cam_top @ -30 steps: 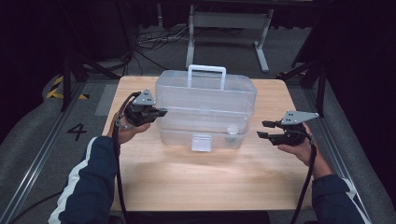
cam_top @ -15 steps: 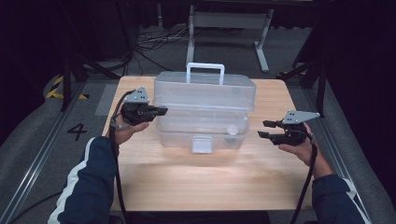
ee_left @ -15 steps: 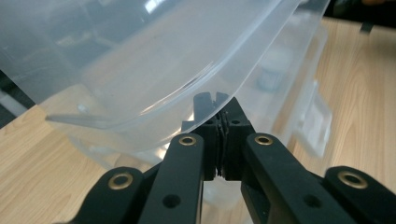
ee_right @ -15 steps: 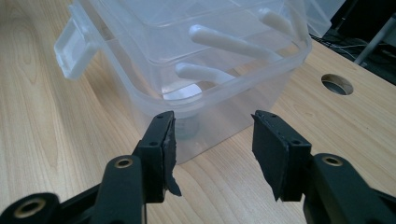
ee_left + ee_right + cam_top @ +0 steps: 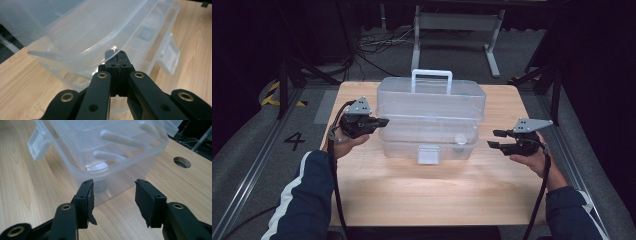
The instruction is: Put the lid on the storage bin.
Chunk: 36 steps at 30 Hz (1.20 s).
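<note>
left claw (image 5: pixel 119 56) pinched shut at the raised lid edge (image 5: pixel 82 53) of the clear plastic box (image 5: pixel 429 122), right claw (image 5: pixel 113 192) standing half open and empty just beside the box's right end, box sitting mid wooden surface (image 5: pixel 422 195), white handle (image 5: pixel 431 80) on top.

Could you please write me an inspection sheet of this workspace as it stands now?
Surface: light wooden table, round hole near one corner.
Job's things: clear plastic toolbox with white handle; lid raised at the left, front latch hanging loose; small round item inside.
Clutter: nothing seen.
Grippers: left gripper shut, tips under the lid edge; right gripper open, short of the box.
Cables: black cable trailing from each gripper.
Surroundings: grey floor, metal stand, floor cables.
</note>
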Motion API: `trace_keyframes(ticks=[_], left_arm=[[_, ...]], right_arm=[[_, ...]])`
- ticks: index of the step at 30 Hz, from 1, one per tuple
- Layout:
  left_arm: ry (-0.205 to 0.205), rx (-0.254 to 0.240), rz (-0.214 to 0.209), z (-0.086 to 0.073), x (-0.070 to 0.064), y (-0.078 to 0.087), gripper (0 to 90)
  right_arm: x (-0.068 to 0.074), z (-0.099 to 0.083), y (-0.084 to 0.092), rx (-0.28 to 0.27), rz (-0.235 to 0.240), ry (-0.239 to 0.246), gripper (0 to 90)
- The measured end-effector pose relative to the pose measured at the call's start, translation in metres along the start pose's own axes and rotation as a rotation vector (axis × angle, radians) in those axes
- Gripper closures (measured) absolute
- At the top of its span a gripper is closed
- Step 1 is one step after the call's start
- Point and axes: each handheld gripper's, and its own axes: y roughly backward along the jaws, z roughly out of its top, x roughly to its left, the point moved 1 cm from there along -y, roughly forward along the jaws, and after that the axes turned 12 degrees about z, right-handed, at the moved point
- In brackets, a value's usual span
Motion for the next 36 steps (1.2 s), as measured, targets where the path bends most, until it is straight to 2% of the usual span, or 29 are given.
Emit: trace_keyframes(ticks=[6, 12, 16, 22, 24, 26, 28, 32, 36], left_arm=[[0.005, 0.000, 0.010, -0.007, -0.002, 0.005, 90.0], [-0.027, 0.036, 0.047, -0.014, -0.008, 0.006, 90.0], [-0.017, 0.052, 0.051, -0.023, -0.008, 0.006, 90.0], [-0.074, 0.145, 0.089, -0.041, -0.016, 0.000, 90.0], [-0.071, 0.158, 0.101, -0.049, -0.016, 0.000, 90.0], [-0.045, 0.131, 0.096, -0.053, -0.014, 0.004, 90.0], [-0.045, 0.128, 0.111, -0.056, -0.013, 0.008, 90.0], [-0.051, 0.121, 0.145, -0.060, -0.016, 0.013, 89.8], [-0.081, 0.125, 0.180, -0.063, -0.021, 0.019, 87.0]], right_arm=[[0.000, 0.001, 0.000, 0.000, -0.007, 0.001, 50.1], [0.003, 0.002, -0.001, 0.004, -0.007, 0.011, 50.1], [0.004, 0.002, -0.002, 0.006, -0.007, 0.008, 50.1], [0.007, 0.001, -0.003, 0.022, -0.012, 0.019, 49.9], [0.007, 0.001, -0.003, 0.024, -0.019, 0.016, 49.8], [0.008, 0.000, -0.003, 0.025, -0.019, 0.015, 49.7], [0.009, 0.000, -0.002, 0.033, -0.032, 0.020, 49.5], [0.012, 0.001, 0.001, 0.044, -0.057, 0.022, 49.1], [0.015, 0.000, 0.005, 0.052, -0.071, 0.028, 48.2]])
